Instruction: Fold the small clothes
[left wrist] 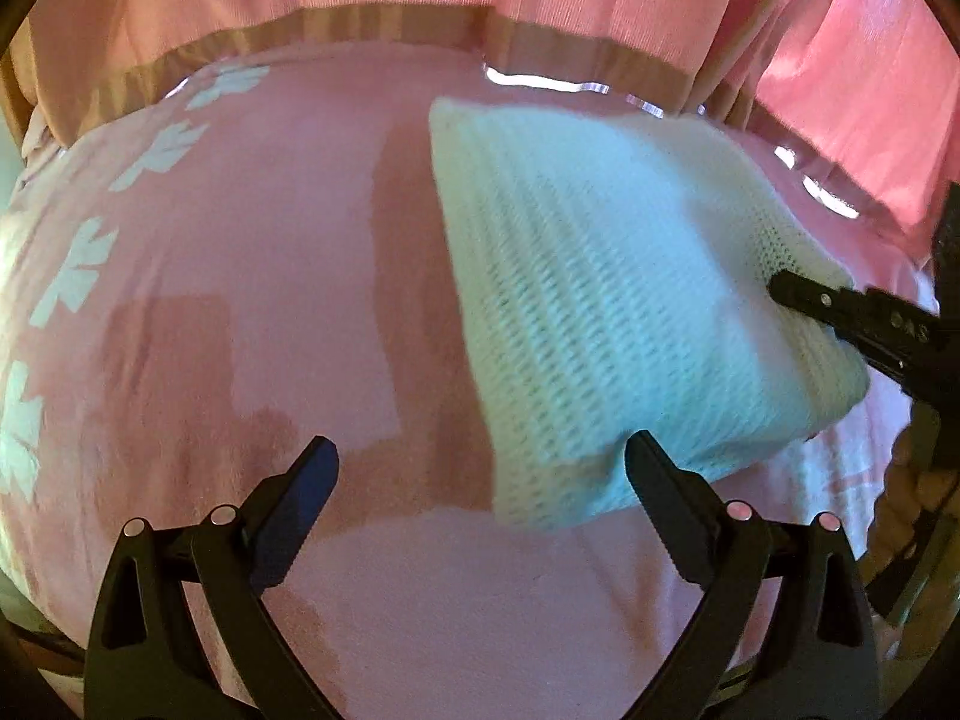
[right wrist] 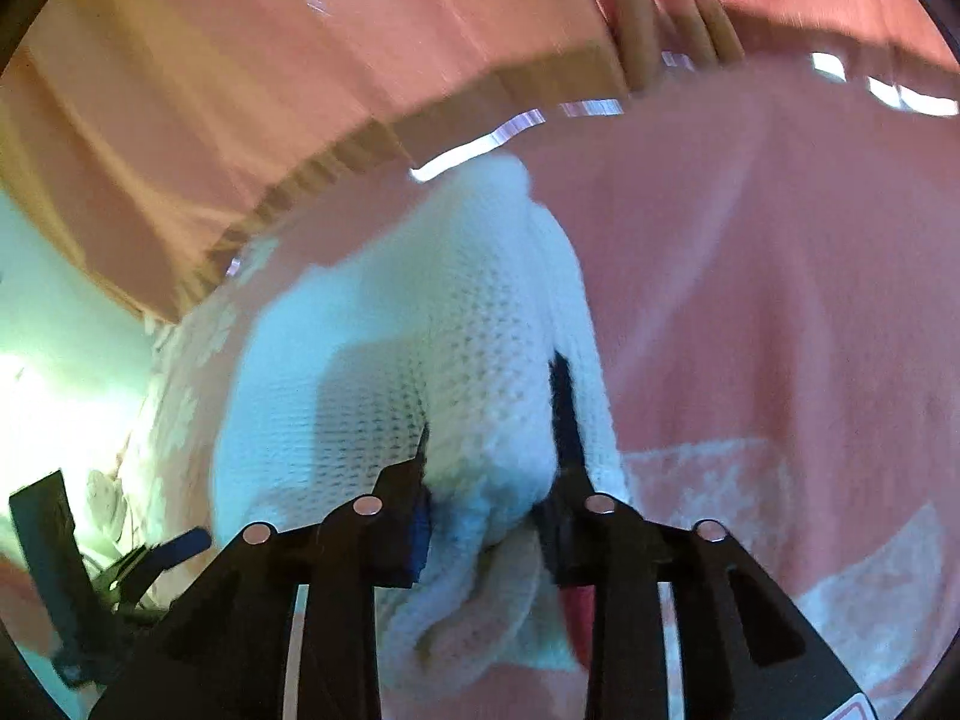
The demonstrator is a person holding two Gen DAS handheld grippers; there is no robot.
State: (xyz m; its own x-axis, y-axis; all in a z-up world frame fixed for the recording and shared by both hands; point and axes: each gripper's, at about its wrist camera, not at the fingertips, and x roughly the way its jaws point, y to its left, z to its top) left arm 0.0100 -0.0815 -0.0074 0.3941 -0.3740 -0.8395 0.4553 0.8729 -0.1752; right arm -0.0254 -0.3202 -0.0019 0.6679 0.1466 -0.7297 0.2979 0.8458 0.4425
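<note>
Mid-fold: my right claw (right wrist: 489, 450) pinches the white knit's (left wrist: 600, 300) edge, raised off the pink cloth (left wrist: 240, 276) (left claw (left wrist: 480, 468) wide, empty). Next: carry it over w/ care, lay flat.

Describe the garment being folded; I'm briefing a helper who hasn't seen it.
On the pink patterned bedspread, look right of centre for the white waffle-knit folded garment. The right gripper pinches its edge. It is the only white knitted piece among pink fabric.
</note>
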